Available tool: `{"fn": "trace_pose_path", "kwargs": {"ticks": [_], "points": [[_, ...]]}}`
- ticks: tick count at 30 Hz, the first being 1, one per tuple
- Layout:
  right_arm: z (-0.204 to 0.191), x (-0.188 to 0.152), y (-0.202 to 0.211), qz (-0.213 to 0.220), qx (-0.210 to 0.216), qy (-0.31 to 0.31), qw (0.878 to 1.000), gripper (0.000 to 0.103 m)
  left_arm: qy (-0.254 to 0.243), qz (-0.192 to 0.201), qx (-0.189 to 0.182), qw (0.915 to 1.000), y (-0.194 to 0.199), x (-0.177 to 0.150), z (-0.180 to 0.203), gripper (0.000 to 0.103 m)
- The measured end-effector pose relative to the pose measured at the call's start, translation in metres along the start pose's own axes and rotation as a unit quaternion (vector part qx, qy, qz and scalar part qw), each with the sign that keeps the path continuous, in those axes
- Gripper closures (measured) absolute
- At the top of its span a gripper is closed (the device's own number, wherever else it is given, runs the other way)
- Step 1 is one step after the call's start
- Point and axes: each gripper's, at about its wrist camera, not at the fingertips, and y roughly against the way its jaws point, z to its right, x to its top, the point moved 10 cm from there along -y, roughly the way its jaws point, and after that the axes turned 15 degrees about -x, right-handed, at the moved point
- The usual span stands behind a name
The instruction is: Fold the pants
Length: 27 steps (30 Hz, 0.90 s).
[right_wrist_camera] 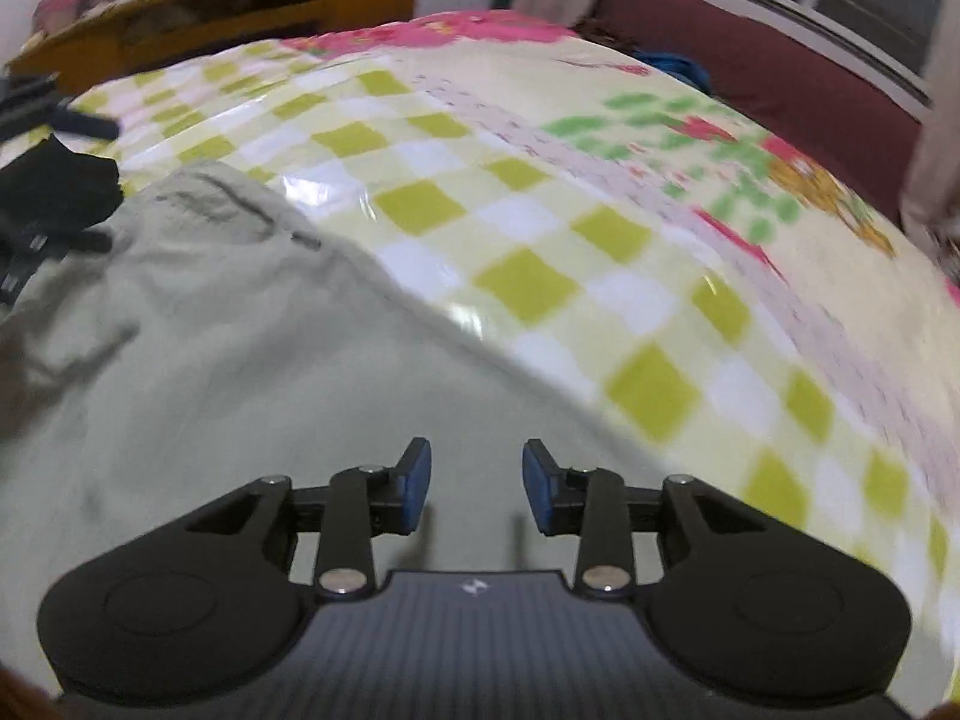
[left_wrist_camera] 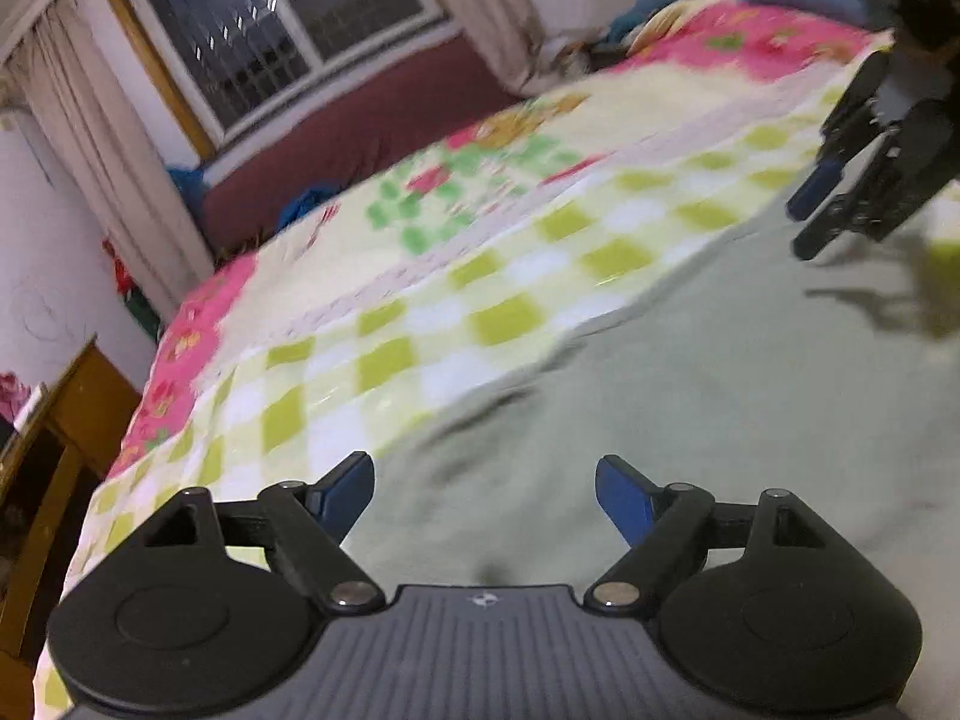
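Right wrist view: pale grey-green pants point(right_wrist_camera: 198, 372) lie spread, lightly creased.

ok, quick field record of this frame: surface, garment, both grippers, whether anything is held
surface: bed with checked green and white bedspread, pink floral border
garment: pale grey-green pants lying on the bedspread, seam or pocket detail showing near one end
left gripper: open wide, nothing between the fingers, above the pants
right gripper: open, narrower gap, nothing between the fingers, above the pants
held: nothing in either gripper
image quality: motion blur in both wrist views
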Motion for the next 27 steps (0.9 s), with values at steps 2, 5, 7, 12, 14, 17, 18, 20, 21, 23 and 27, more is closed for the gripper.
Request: {"fn": "trace_pose_path", "kwargs": {"ticks": [2, 5, 7, 12, 14, 17, 18, 20, 21, 23, 27], "points": [[-0.004, 0.014, -0.018, 0.002, 0.006, 0.022, 1.000, 0.061, 0.015, -0.016, -0.010, 0.9997, -0.022, 0.004, -0.031, 0.009], [-0.010, 0.028, -0.048, -0.016, 0.025, 0.043, 0.999, 0.059, 0.020, -0.045, -0.047, 0.9977, -0.052, 0.008, -0.051, 0.009], [-0.009, 0.032, -0.065, -0.027, 0.028, 0.047, 0.998, 0.059, 0.033, -0.065, -0.086, 0.9937, -0.072, 0.006, -0.052, 0.009], [-0.009, 0.025, -0.089, -0.051, 0.029, 0.054, 0.997, 0.055, 0.039, -0.105, -0.108, 0.9878, -0.101, -0.015, -0.050, 0.006], [-0.009, 0.023, -0.092, -0.056, 0.034, 0.049, 0.997, 0.055, 0.055, -0.102, -0.113, 0.9868, -0.100, -0.017, -0.052, 0.006], [-0.010, 0.023, -0.089, -0.066, 0.044, 0.044, 0.996, 0.069, 0.043, -0.105, -0.113, 0.9871, -0.097, -0.016, -0.050, 0.017], [-0.014, 0.023, -0.086, -0.065, 0.049, 0.052, 0.995, 0.081, 0.042, -0.105, -0.119, 0.9864, -0.096, -0.016, -0.048, 0.029], [-0.023, 0.020, -0.080, -0.062, 0.049, 0.078, 0.994, 0.090, 0.042, -0.103, -0.135, 0.9846, -0.092, -0.015, -0.041, 0.047], [-0.026, 0.020, -0.077, -0.061, 0.045, 0.089, 0.993, 0.090, 0.038, -0.102, -0.138, 0.9844, -0.090, -0.015, -0.038, 0.057], [-0.026, 0.020, -0.073, -0.061, 0.041, 0.097, 0.993, 0.090, 0.024, -0.103, -0.132, 0.9855, -0.089, -0.014, -0.033, 0.066], [-0.024, 0.020, -0.070, -0.067, 0.055, 0.097, 0.992, 0.084, 0.008, -0.103, -0.123, 0.9870, -0.084, -0.012, -0.032, 0.068]]}}
